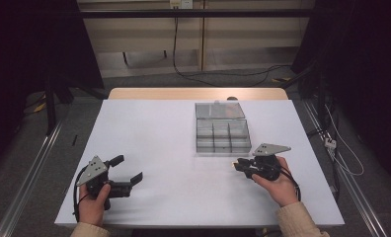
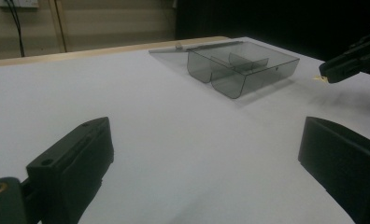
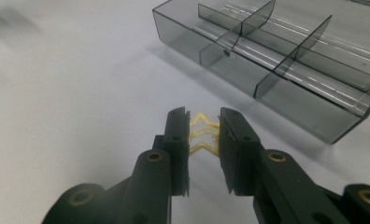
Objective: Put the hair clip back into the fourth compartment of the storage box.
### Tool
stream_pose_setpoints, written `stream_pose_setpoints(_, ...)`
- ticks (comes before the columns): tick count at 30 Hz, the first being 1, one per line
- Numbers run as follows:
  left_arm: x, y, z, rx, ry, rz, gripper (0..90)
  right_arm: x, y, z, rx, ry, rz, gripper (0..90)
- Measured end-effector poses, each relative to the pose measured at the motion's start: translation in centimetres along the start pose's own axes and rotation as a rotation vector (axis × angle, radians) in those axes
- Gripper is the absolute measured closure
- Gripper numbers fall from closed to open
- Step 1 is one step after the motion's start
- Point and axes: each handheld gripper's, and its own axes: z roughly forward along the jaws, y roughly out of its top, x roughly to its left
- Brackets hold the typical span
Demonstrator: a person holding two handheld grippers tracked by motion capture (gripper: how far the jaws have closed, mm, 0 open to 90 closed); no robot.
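A clear grey compartment box point(image 1: 222, 136) stands on the white table with its lid laid open behind it, and its compartments look empty. My right gripper point(image 1: 236, 165) hovers just in front of the box's near right corner, shut on a small yellow zigzag piece point(image 3: 205, 140). The right gripper view shows the piece pinched between the two black pads, with the box point(image 3: 276, 60) just beyond. My left gripper point(image 1: 129, 169) rests at the near left of the table, open with nothing between its jaws. The left gripper view looks past its wide jaws point(image 2: 206, 158) to the box point(image 2: 241, 70) and the right gripper's tip point(image 2: 330, 73).
The white table point(image 1: 159, 128) has bare surface between the two grippers and left of the box. A wooden strip point(image 1: 149, 94) runs along its far edge. Cables lie on the floor beyond and to the right.
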Motion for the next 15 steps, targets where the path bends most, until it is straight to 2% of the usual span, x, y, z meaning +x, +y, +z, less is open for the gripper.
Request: stream_pose_setpoints(15, 0.01, -0.06, 0.00, 0.003, -0.002, -0.002, 3.4, 0.08, 0.78, 0.36, -0.002, 0.014, -0.007, 74.0)
